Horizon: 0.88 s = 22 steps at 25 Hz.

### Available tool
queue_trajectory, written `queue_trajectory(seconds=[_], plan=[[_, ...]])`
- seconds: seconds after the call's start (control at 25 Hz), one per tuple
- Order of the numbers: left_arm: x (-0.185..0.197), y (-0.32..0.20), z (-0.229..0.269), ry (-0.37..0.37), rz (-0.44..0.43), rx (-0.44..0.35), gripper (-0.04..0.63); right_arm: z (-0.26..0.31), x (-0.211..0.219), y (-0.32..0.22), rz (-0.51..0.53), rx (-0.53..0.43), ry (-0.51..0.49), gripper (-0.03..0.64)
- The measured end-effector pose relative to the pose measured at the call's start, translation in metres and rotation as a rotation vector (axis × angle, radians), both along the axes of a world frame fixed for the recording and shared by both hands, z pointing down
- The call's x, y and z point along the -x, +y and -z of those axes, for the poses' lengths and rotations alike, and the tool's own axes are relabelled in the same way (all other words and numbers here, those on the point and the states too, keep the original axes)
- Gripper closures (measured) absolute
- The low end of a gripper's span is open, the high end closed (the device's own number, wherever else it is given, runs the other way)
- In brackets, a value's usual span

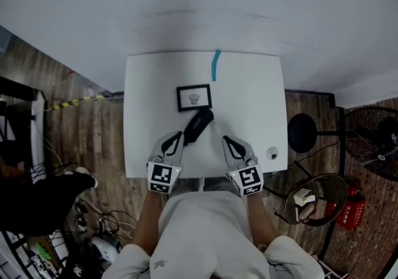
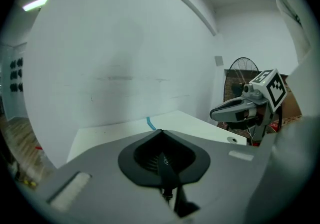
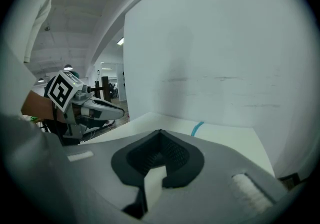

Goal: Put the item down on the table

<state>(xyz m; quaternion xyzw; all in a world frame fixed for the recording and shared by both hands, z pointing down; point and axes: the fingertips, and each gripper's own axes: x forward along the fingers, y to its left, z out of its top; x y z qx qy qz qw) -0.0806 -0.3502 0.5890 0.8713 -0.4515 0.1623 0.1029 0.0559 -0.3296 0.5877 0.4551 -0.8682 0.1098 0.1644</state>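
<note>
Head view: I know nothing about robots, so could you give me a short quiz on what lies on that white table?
1. True or false: the black item lies on the white table between the framed card and the left hand-held gripper.
2. Pick one: the teal strip lies at the table's A) far edge, B) near edge, C) left edge.
3. Fill in: in the right gripper view, the jaws of the right hand-held gripper stand ____, with nothing held.

Key: 1 true; 2 A; 3 together.
</note>
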Motion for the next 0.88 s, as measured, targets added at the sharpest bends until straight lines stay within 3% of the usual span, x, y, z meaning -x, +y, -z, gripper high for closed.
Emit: queue_trajectory(seconds=[0.88], plan=[[0.002, 0.029, 0.013, 0.069, -0.075, -0.030, 0.580, 0.030, 0.018, 0.027, -0.088, -0.083, 0.040, 0.614]])
